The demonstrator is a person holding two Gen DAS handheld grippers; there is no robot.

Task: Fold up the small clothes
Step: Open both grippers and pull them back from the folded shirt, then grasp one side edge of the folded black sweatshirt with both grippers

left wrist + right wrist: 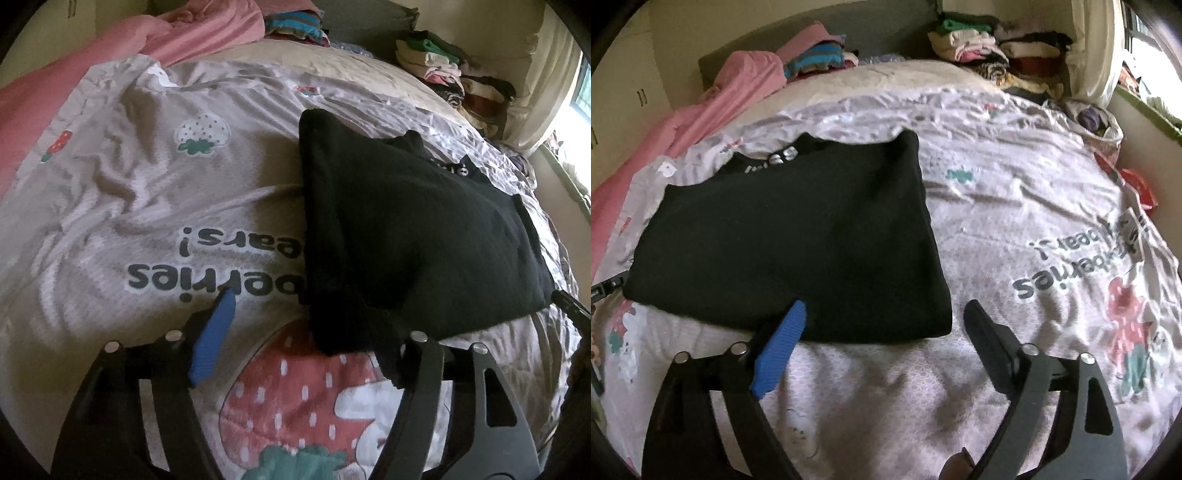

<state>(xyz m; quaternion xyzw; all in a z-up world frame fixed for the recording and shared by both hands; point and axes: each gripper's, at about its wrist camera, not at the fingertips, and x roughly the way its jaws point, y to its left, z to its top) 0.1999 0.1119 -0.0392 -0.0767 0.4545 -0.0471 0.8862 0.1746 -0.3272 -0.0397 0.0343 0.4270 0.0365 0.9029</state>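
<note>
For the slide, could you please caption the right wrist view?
Open right gripper poised at the near edge of a folded black garment on a strawberry-print bedspread.

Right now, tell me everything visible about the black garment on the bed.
The black garment is a soft knit-looking top, folded into a rough rectangle and lying flat on the strawberry-print bedspread. Pale lettering shows at its far neckline edge. Its near corner drapes over one side of the left tongs. The right tongs stand open at its near edge, gripping nothing.

Right gripper, jaws apart, hovers at folded black garment's near edge.
</note>
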